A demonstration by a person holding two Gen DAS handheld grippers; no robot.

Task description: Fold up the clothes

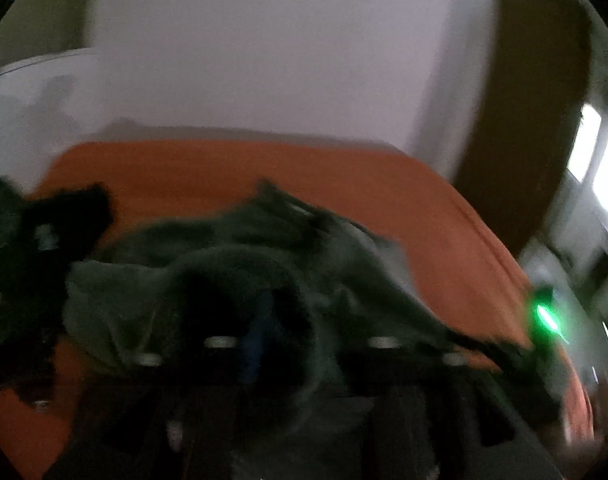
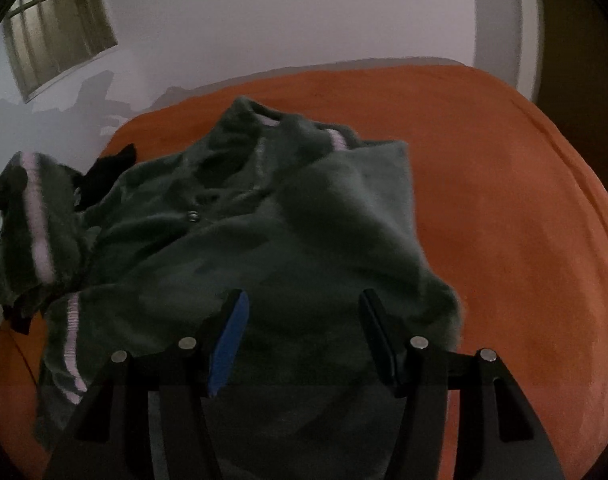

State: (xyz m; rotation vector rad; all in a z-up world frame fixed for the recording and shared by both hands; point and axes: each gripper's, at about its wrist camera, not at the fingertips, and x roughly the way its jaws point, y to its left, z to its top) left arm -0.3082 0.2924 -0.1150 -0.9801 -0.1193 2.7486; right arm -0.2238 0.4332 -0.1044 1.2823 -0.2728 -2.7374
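A dark green jacket [image 2: 288, 216] with white-striped trim lies crumpled on an orange bed [image 2: 503, 208]. My right gripper [image 2: 302, 300] is open just above the jacket's near hem; its blue pad [image 2: 230, 340] and black finger [image 2: 377, 332] are apart with nothing between them. At the far left, a striped sleeve [image 2: 36, 220] is lifted off the bed. In the blurred left wrist view, green cloth [image 1: 232, 280] drapes over my left gripper [image 1: 264, 316] and hides its fingertips; only a blue pad [image 1: 258, 340] shows. The gripper looks shut on that sleeve.
A black shape [image 2: 110, 174] lies on the bed behind the jacket. A white wall [image 2: 284, 12] backs the bed, with a window [image 2: 56, 36] at the left. A brown door [image 1: 531, 112] and a green light [image 1: 543, 314] are at the right.
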